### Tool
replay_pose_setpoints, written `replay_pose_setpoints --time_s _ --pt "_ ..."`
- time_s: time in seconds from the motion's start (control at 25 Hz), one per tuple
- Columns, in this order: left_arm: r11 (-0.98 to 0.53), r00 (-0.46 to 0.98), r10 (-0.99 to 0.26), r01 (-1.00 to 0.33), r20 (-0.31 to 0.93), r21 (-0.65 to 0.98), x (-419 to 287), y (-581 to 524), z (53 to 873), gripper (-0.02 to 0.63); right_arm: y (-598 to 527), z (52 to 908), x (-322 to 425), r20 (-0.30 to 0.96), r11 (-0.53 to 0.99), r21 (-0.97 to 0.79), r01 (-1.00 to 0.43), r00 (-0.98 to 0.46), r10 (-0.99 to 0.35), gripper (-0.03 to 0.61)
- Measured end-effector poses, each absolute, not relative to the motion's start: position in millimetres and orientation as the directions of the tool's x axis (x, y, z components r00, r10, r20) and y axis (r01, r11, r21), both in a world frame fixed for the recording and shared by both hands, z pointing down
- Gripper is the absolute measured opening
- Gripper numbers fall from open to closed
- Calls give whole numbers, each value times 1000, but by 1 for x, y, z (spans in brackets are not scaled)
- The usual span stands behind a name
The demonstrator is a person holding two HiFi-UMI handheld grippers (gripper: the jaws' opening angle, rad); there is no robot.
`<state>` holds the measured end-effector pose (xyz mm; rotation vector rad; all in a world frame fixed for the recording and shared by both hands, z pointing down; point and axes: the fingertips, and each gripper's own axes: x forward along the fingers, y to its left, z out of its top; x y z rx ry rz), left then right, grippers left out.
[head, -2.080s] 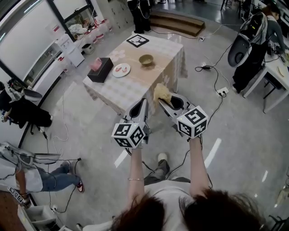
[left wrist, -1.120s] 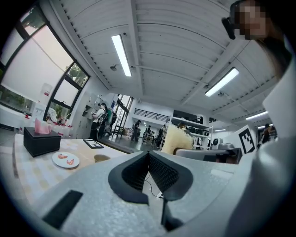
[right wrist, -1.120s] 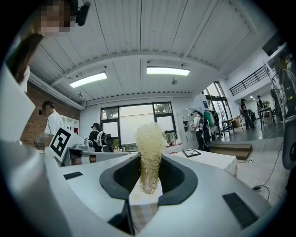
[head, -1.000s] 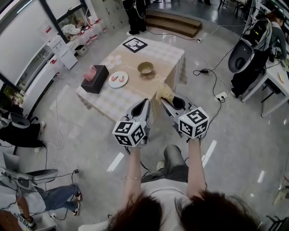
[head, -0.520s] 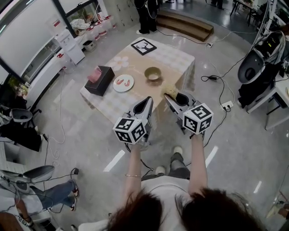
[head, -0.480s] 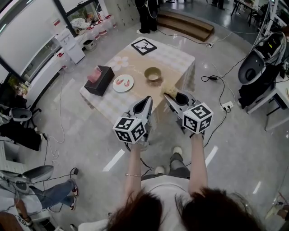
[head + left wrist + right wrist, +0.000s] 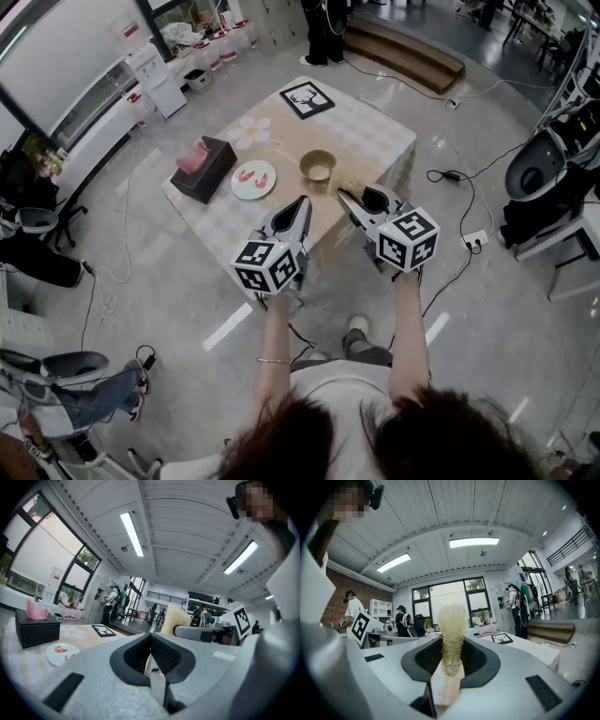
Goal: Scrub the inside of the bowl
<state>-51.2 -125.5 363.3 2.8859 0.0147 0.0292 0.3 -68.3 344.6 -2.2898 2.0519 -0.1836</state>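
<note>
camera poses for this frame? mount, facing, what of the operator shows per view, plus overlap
Head view: on the person's head, steeply down at table and bowl; shows hair, forearms, left gripper, right gripper.
Left gripper view: on that gripper, along its shut jaws, tilted upward; tissue box, plate, right gripper alongside.
Right gripper view: on that gripper, along jaws shut on the scrubber; left gripper's cube at left.
Shared: all three show the table's framed picture.

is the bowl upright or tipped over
Upright: the bowl sits on the table with its rim up, and the head view looks down into it.
</note>
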Motion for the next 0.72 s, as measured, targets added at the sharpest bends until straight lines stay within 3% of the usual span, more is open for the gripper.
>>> replay_pose_setpoints --time_s 0.72 --pt "-952 988 -149 -155 45 265 11 -145 370 11 -92 360 72 80 34 -159 -987 -47 -996 95"
